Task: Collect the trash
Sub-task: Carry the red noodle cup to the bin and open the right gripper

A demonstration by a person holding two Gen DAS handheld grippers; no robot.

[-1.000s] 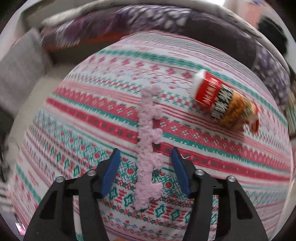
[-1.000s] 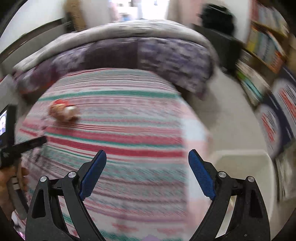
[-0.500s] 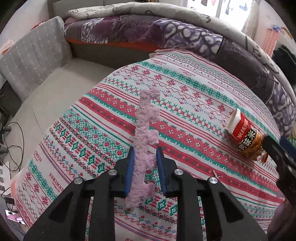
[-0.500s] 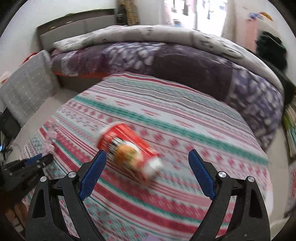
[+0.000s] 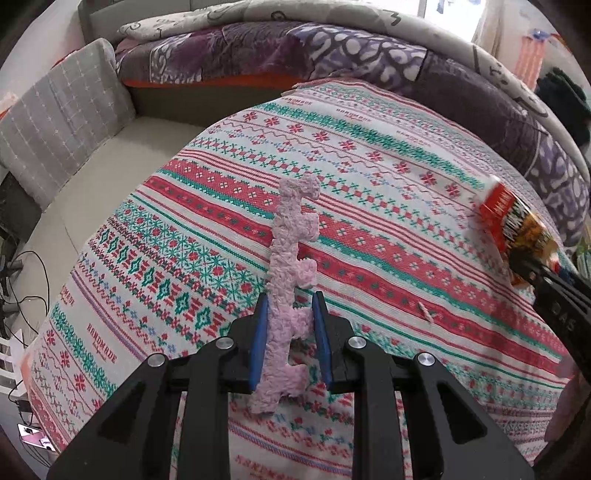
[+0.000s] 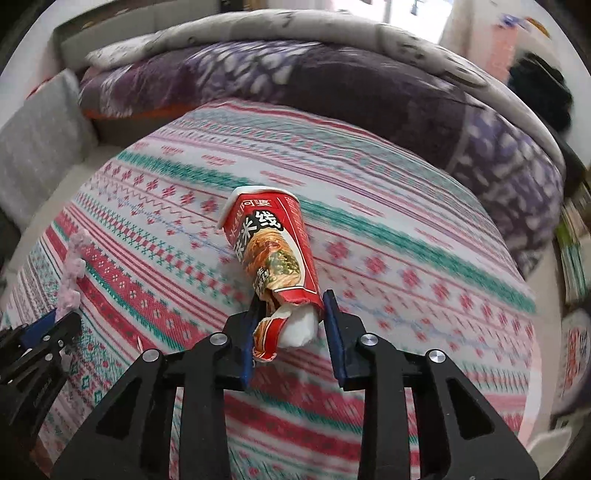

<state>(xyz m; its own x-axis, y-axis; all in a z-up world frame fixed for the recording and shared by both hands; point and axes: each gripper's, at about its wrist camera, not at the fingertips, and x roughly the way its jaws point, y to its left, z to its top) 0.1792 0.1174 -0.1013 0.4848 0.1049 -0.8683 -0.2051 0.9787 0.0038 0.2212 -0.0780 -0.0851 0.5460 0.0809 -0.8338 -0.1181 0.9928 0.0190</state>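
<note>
Now right gripper [image 6: 290, 328] around noodle cup [image 6: 271, 247].

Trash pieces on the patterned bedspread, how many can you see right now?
2. A pink foam strip clamped in the left gripper, and a crushed red noodle cup between the right gripper fingers. More may lie out of view.

Left tongs [image 5: 288, 325] pinched nearly closed; right tongs [image 6: 291, 325] narrowed, both reaching forward.

light: soft daylight from a window [image 5: 458, 11] I see top right, blown out | shadows: faint | blur: my right view smears toward its edges, left sharp | distortion: heavy fisheye, dark corners
</note>
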